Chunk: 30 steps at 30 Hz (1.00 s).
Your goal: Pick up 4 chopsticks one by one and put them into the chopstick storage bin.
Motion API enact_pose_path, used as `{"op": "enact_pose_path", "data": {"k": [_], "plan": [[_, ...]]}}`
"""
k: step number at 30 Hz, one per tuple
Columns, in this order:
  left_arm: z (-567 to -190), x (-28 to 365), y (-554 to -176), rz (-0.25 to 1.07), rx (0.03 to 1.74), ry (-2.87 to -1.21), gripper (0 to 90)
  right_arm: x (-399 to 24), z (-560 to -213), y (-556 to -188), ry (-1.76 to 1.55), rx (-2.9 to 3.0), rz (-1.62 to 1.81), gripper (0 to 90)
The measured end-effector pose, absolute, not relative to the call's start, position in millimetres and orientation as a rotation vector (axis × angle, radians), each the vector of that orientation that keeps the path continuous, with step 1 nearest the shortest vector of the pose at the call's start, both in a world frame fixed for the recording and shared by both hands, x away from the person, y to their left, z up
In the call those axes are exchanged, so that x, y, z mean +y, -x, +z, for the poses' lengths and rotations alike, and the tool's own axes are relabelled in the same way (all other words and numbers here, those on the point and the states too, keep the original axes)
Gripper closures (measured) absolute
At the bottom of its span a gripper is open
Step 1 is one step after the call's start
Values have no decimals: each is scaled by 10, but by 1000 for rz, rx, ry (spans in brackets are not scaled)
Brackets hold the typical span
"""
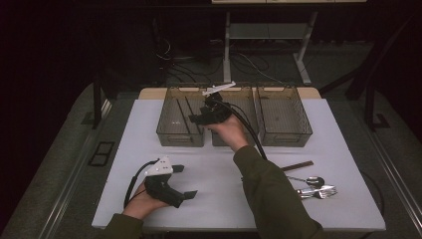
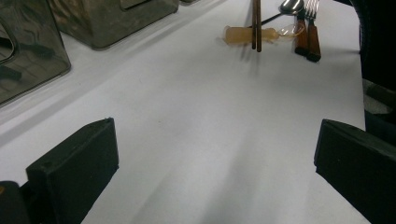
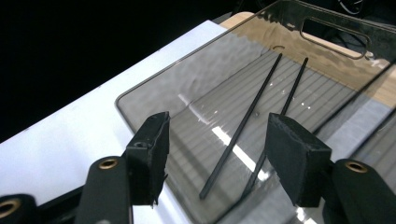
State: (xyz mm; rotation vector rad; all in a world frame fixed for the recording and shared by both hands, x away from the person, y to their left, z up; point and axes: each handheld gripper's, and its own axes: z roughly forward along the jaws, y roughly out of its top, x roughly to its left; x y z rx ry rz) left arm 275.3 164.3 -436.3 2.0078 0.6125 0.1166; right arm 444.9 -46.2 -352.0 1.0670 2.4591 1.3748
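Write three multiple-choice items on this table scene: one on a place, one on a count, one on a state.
1. Where do the two black chopsticks lie?
A. In the left bin
B. On the bare table
C. Between the left gripper's fingers

2. How many clear bins stand in the row at the back of the table?
A. Two
B. Three
C. Five

3. How do the right gripper fingers stand?
A. Clamped on a fork
B. Apart, holding nothing
C. Shut tight together

Key: 1 A, the right gripper view shows both sticks on the bin's floor. 2 B, the high view shows three side by side. 3 B, the gap between the fingers is free above the sticks.
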Motion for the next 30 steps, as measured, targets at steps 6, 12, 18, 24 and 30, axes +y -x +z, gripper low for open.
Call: {"op": "enact_pose_path", "data": {"k": [6,12,18,24,30], "plan": [[-4362,1646,-2751,119,608,-2014,0,-694,-3451,-4349,-1047,2474,1349,374],[-4370,1641,-2750,120,615,-2017,0,-945,-3401,-4243,-1045,2451,1354,328],[-4368,1644,-2746,117,621,-2020,0,-1199,-3368,-4095,-1008,2448,1362,313],[-4371,1649,-2750,121,616,-2027,0,-1458,-3371,-3943,-988,2448,1376,310],[-4372,1652,-2751,121,620,-2030,0,-1690,-3406,-3795,-968,2451,1386,306]]}}
